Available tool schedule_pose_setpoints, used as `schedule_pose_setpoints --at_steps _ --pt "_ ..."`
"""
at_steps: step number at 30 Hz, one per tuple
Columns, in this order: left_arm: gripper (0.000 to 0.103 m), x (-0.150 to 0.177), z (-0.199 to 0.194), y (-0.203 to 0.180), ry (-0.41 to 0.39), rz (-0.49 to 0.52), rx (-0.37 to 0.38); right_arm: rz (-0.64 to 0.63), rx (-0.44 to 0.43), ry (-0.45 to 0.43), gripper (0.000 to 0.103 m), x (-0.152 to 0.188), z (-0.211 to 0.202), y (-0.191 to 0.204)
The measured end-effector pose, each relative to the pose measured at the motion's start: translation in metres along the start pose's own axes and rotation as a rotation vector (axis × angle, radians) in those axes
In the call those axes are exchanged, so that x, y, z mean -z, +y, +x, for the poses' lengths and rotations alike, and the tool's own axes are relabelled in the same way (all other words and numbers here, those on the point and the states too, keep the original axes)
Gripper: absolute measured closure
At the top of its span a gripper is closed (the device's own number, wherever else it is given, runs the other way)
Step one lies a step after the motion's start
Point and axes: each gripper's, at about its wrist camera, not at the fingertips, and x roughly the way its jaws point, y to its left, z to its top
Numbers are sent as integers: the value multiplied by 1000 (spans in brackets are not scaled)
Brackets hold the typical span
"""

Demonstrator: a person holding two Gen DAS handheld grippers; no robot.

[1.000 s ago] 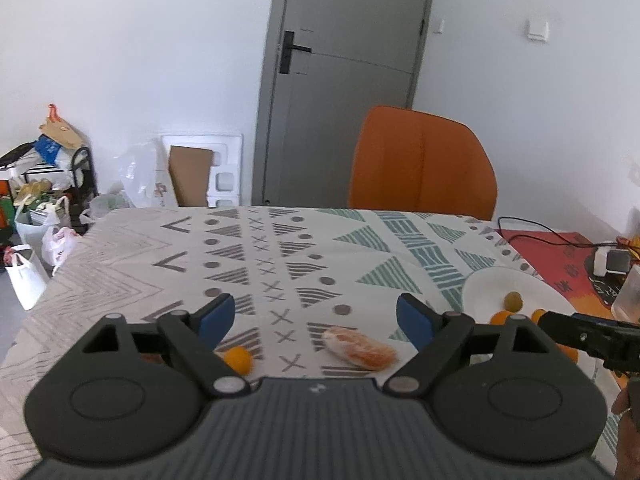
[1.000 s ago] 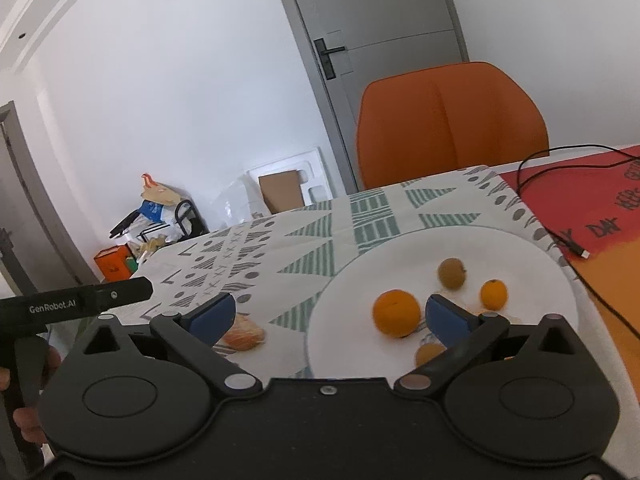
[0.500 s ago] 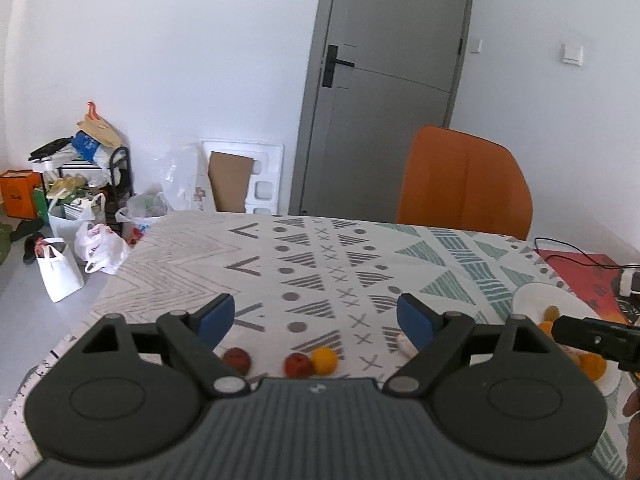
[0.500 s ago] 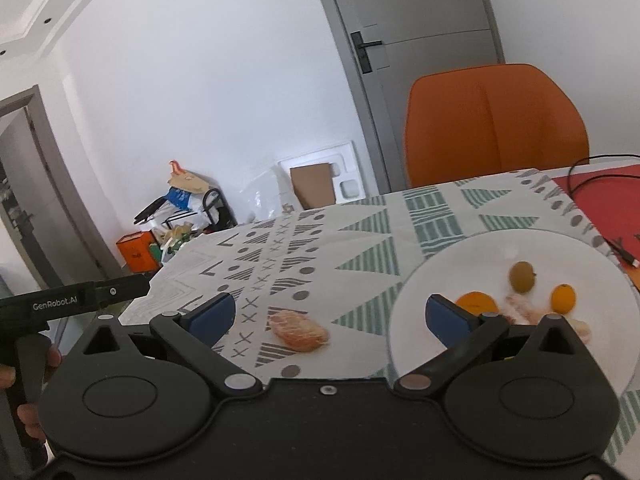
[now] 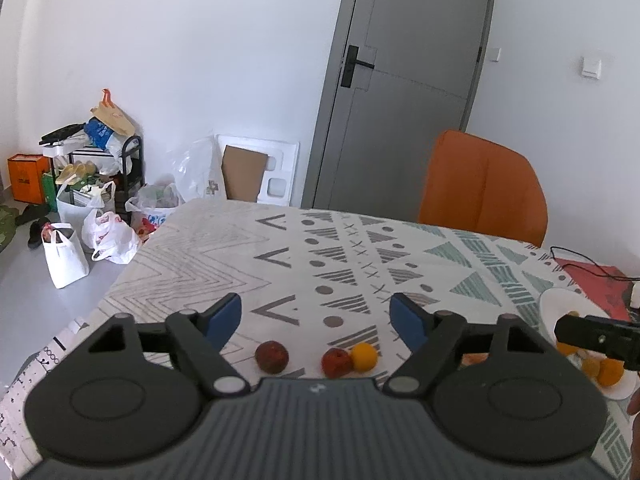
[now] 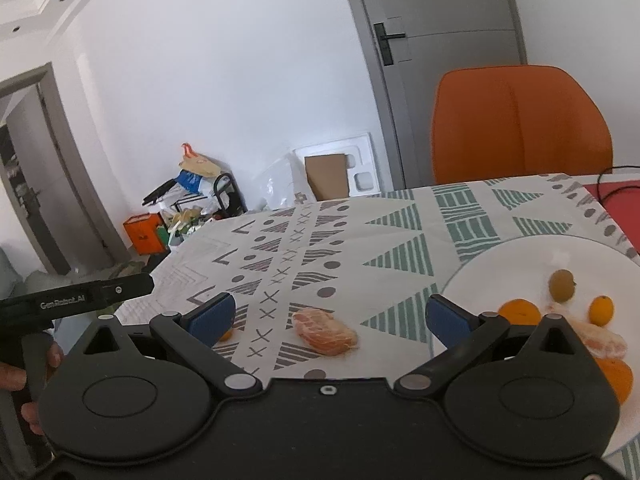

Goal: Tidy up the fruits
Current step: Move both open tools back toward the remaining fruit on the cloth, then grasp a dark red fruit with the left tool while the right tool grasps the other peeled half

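While both tools hang released and empty, the right tool frames the peeled tangerine on the desk. Judging by this, the next move is lowering, clenching on it gently, then carrying it to the white plate; the left tool faces two red fruits and a small orange.

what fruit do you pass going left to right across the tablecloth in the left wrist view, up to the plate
dark red fruit → second red fruit → small orange citrus, touching the second red fruit → white plate at the right edge

Peeled segment left of plate
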Motion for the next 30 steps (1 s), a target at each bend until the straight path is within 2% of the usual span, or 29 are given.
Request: schedule_pose_setpoints --at_steps 4,5,7,14,24,30 --pt "35 4 11 9 32 -31 8 -24 -10 24 4 1 12 6" --pt "39 5 15 12 42 -38 9 -33 -9 32 7 1 16 8" --pt "42 7 20 16 59 -45 5 -40 -14 45 12 0 22 10" --pt "51 12 36 23 92 -58 -3 -65 -41 96 19 -7 45 15" --pt "56 21 59 31 143 -80 -17 -89 -51 154 22 -2 77 19" --pt "60 24 62 29 118 -59 -29 -100 -50 184 24 8 91 19"
